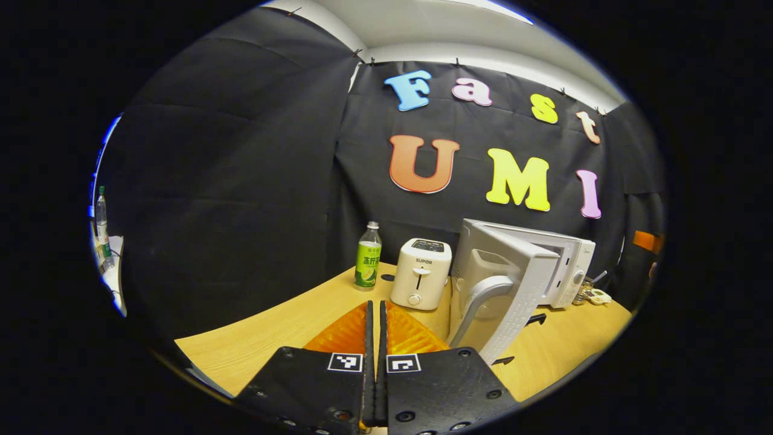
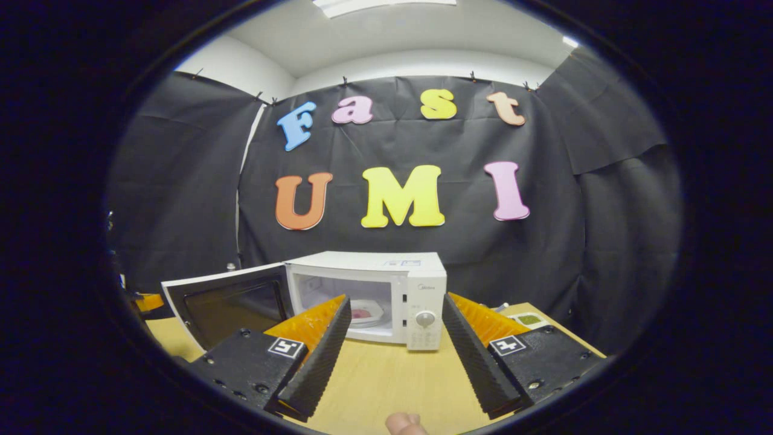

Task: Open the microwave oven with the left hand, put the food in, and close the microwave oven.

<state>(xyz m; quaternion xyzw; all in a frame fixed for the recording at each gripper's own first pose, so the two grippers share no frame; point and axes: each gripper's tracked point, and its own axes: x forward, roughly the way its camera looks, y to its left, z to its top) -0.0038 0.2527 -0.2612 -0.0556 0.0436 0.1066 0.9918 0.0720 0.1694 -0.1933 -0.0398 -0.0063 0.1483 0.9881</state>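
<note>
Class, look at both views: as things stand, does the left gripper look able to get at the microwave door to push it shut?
Probably yes. The door stands wide open just ahead and right of the left gripper, with bare table between them. The toaster stands off to the side.

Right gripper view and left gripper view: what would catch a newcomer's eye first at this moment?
The white microwave at the back of the wooden table, its door swung wide to the left and a plate of food inside. The right gripper hangs open before it. In the left gripper view, the left gripper is shut, with a white toaster and a green-labelled bottle beyond.
</note>
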